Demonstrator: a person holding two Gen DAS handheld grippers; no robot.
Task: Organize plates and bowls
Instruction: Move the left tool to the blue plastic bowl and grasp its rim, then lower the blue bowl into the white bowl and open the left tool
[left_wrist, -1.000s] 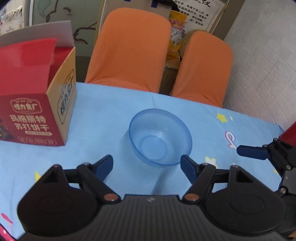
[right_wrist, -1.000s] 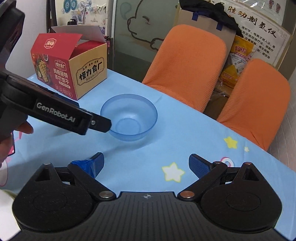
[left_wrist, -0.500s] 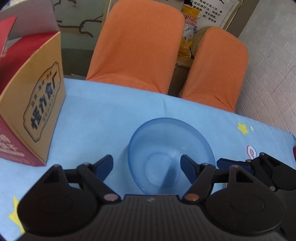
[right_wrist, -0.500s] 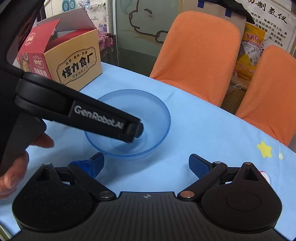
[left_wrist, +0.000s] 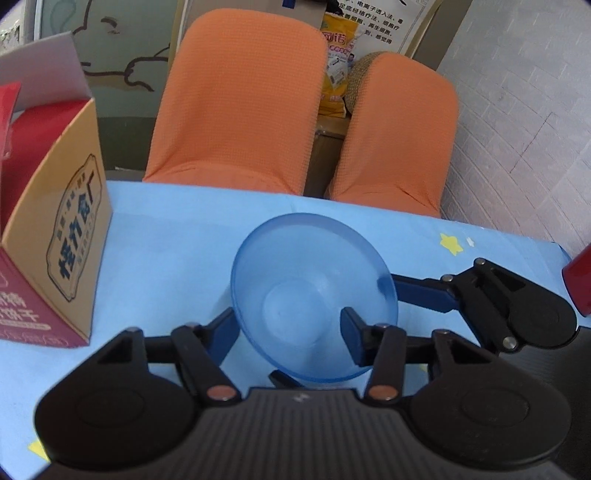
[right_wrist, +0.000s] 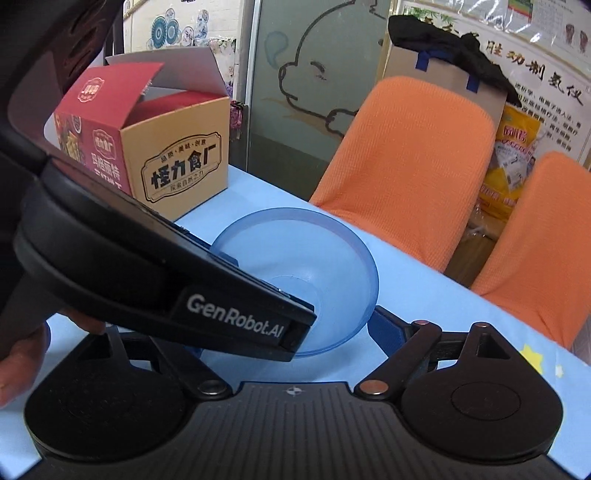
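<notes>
A translucent blue bowl (left_wrist: 314, 295) stands upright on the light blue tablecloth (left_wrist: 166, 240). My left gripper (left_wrist: 291, 325) is open; its left finger is outside the bowl's near wall and its right finger reaches inside the bowl. The bowl also shows in the right wrist view (right_wrist: 317, 273). My right gripper (right_wrist: 288, 332) is open and straddles the bowl's near side; its left fingertip is hidden behind the left gripper's body (right_wrist: 147, 266). The right gripper's fingers show in the left wrist view beside the bowl's right rim (left_wrist: 424, 291).
An open red and tan cardboard box (left_wrist: 55, 236) stands on the table's left, also in the right wrist view (right_wrist: 155, 147). Two orange chairs (left_wrist: 240, 99) stand behind the far table edge. A brick wall (left_wrist: 535, 110) is at the right. A hand (right_wrist: 22, 354) holds the left gripper.
Both grippers moved forward to the bowl. The left gripper's right finger is now inside the bowl, and the right gripper's fingers now flank its side.
</notes>
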